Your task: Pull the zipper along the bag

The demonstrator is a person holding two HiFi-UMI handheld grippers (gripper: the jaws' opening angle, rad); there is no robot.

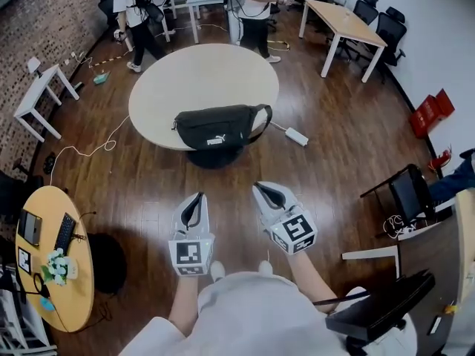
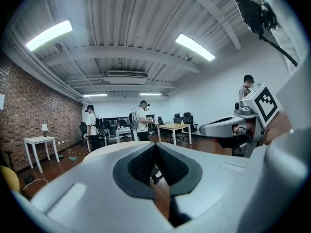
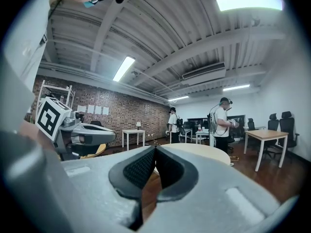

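A black waist bag (image 1: 220,127) with a white logo lies at the near edge of a round beige table (image 1: 185,76), its strap looped off to the right. Both grippers hover over the wooden floor, well short of the table and pointing towards it. My left gripper (image 1: 199,197) is shut with nothing between its pads. My right gripper (image 1: 259,189) is beside it, also shut and empty. In the left gripper view the jaws (image 2: 155,147) meet, and the right gripper (image 2: 233,124) shows at the right. In the right gripper view the jaws (image 3: 155,150) meet, and the table (image 3: 204,152) lies beyond.
A white power strip (image 1: 296,136) with a cable lies on the floor right of the table. Two people (image 1: 139,15) stand at the far side. A wooden desk (image 1: 345,22) with office chairs is far right, a yellow round table (image 1: 70,273) near left, a black chair (image 1: 410,193) at right.
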